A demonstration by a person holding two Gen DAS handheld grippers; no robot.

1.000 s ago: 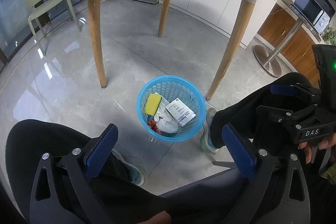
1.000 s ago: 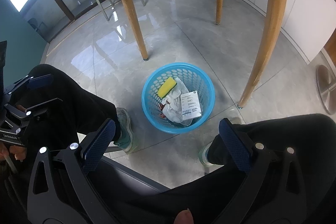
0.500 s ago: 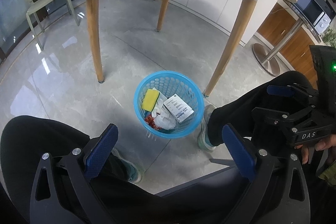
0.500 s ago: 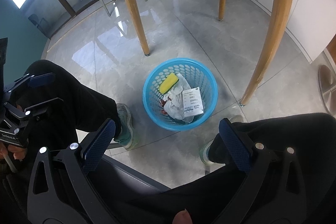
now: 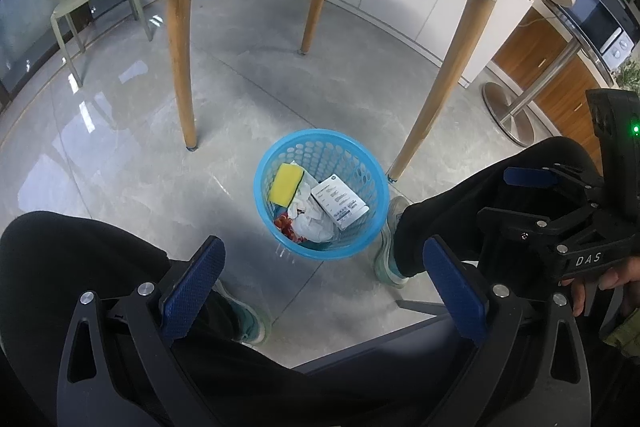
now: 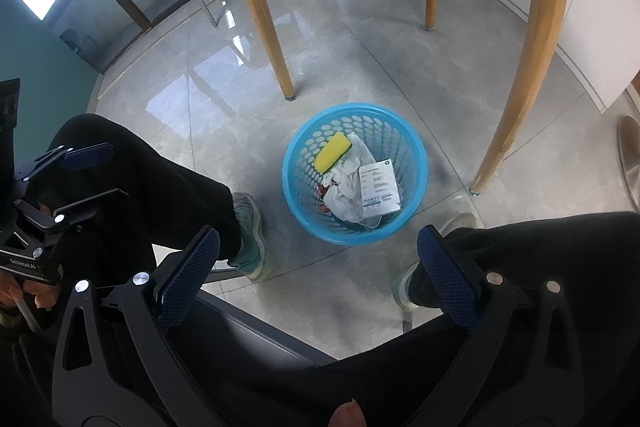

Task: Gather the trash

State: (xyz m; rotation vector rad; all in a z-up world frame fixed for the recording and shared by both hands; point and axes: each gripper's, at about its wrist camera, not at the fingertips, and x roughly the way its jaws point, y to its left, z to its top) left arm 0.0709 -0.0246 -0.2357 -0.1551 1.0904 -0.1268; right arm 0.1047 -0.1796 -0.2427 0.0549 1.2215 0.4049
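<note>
I hold my left gripper (image 5: 320, 279) and right gripper (image 6: 316, 267) high over my knees, both with fingers spread wide and holding nothing, because the trash seems already gathered. The blue mesh wastebasket (image 5: 380, 195) stands on the floor between my feet, near the table leg (image 5: 440, 79). Inside it lie a yellow sponge (image 5: 285, 183), crumpled white paper (image 5: 310, 217), a white printed box (image 5: 340, 202) and a red scrap (image 5: 285, 225).

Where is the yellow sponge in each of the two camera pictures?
Left wrist view: the yellow sponge lies at the left inside the blue basket, just left of centre.
Right wrist view: the sponge lies upper left inside the basket, right of centre.
Shared landmark: the white printed box.
</note>
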